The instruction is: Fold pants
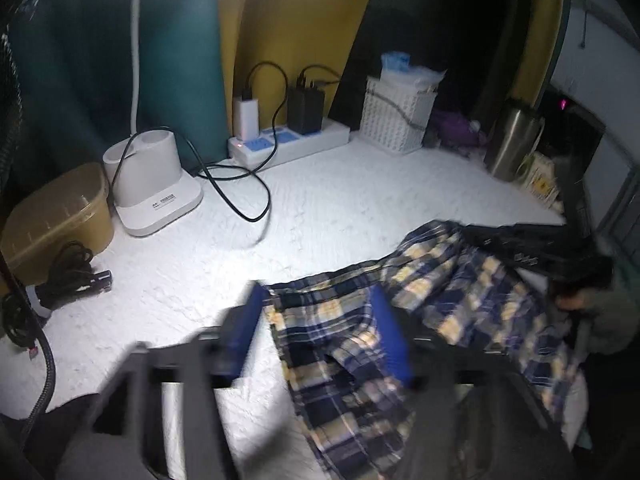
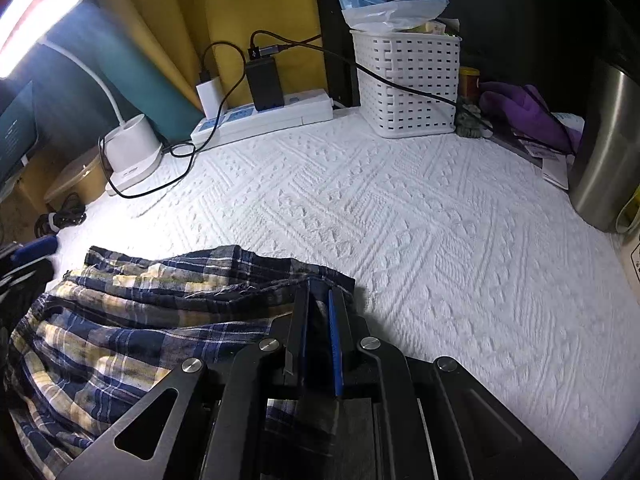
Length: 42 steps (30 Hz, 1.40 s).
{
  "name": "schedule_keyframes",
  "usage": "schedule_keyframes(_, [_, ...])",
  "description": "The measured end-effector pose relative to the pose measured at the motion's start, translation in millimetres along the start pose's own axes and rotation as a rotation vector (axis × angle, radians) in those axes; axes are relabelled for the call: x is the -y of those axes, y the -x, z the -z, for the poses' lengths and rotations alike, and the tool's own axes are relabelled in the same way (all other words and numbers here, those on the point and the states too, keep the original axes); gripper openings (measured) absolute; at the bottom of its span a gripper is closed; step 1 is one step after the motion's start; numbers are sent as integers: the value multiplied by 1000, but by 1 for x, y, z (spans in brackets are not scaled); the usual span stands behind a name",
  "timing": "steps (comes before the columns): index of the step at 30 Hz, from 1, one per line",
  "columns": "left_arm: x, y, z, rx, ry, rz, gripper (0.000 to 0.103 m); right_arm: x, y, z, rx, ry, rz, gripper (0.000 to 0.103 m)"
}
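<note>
White quilt [image 2: 400, 220] holds plaid pants [image 2: 120, 320], right gripper [image 2: 318, 308] clamping them, left gripper [image 1: 316, 320] spread.

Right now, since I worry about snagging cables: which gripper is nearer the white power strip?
Left, I think. The left gripper hovers open over the plaid pants, toward the power strip; the right gripper clamps the pants' edge farther off.

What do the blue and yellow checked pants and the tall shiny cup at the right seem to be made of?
The blue and yellow checked pants look like thin woven cotton, matte: crisp plaid lines and soft wrinkles. The tall shiny cup looks like brushed stainless steel: grey metallic sheen with vertical streaks. Both are judged by look only.
</note>
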<state>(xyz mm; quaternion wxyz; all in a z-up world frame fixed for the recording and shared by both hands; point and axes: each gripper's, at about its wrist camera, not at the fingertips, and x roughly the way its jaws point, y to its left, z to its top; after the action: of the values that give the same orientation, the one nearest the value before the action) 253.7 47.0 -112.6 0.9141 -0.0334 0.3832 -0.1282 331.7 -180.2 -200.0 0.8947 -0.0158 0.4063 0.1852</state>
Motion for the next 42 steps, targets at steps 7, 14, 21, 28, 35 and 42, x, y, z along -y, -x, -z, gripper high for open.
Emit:
schedule_keyframes(7, [16,-12,19,-68,-45,34,61,1,0,-1,7,-17,8,10])
schedule_keyframes(14, [14,-27,24,-98,-51,29,39,-5,19,3,7,27,41,15])
schedule_keyframes(21, [11,-34,27,-109,-45,12,39,-2,28,23,-33,61,39,15])
schedule_keyframes(28, [9,-39,29,-115,-71,-19,40,11,28,34,-28,43,95,44])
schedule_keyframes(35, [17,-10,16,-67,-58,-65,40,30,54,40,10,-36,82,47])
schedule_keyframes(42, [33,2,21,-81,-79,-54,42,11,62,58,-7,-12,-4,47])
